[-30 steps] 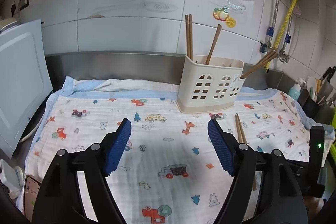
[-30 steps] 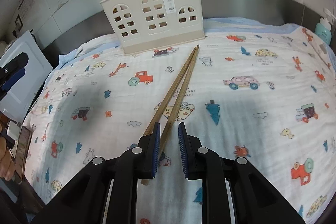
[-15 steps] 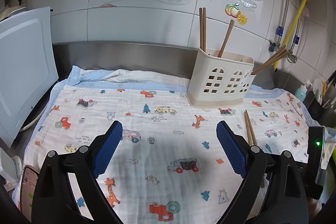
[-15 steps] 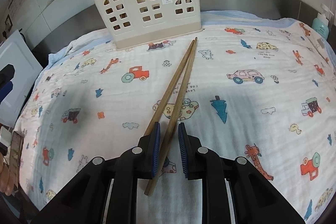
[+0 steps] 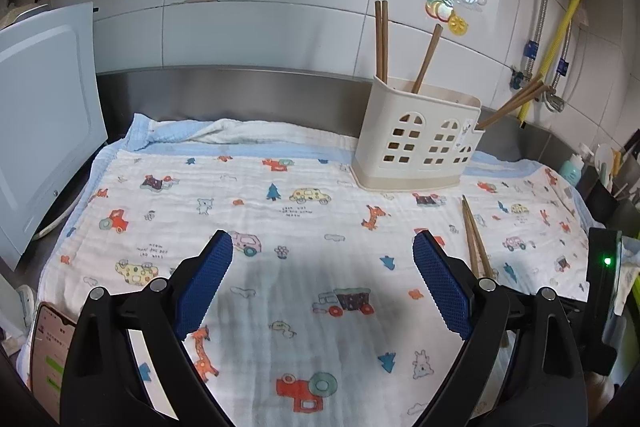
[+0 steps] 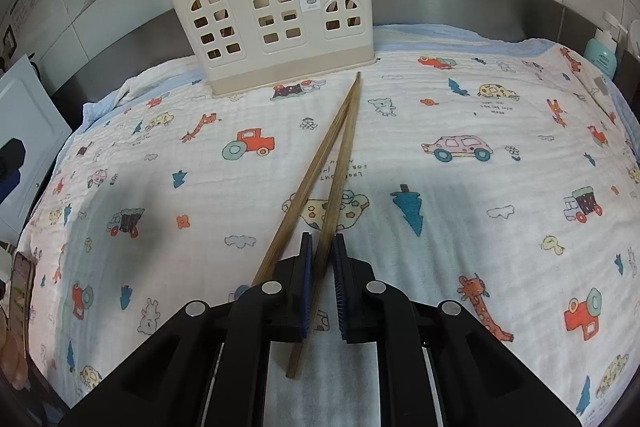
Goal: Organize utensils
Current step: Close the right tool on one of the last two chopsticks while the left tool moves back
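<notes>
A cream utensil holder (image 6: 272, 27) with arched holes stands at the back of the patterned cloth (image 6: 460, 195), with several brown chopsticks upright in it. Two loose chopsticks lie on the cloth in front of it, tips together near its base. My right gripper (image 6: 321, 255) is closing its jaws on the right-hand chopstick (image 6: 344, 155), and the pads meet it near its thick end. The other chopstick (image 6: 316, 171) runs under the left finger, outside the grip. My left gripper (image 5: 322, 255) hovers open over the bare cloth, left of that pair (image 5: 474, 239) and short of the holder (image 5: 416, 143).
A white board (image 5: 40, 107) leans at the left edge. A phone (image 5: 48, 355) lies at the cloth's near left corner. A steel backsplash and tiled wall close the back. A teal bottle (image 6: 600, 53) and dark containers stand at the right; hoses hang above.
The left jaws have spread wider. The right jaws have narrowed from a loose gap onto the one chopstick. Neither hand has shifted much.
</notes>
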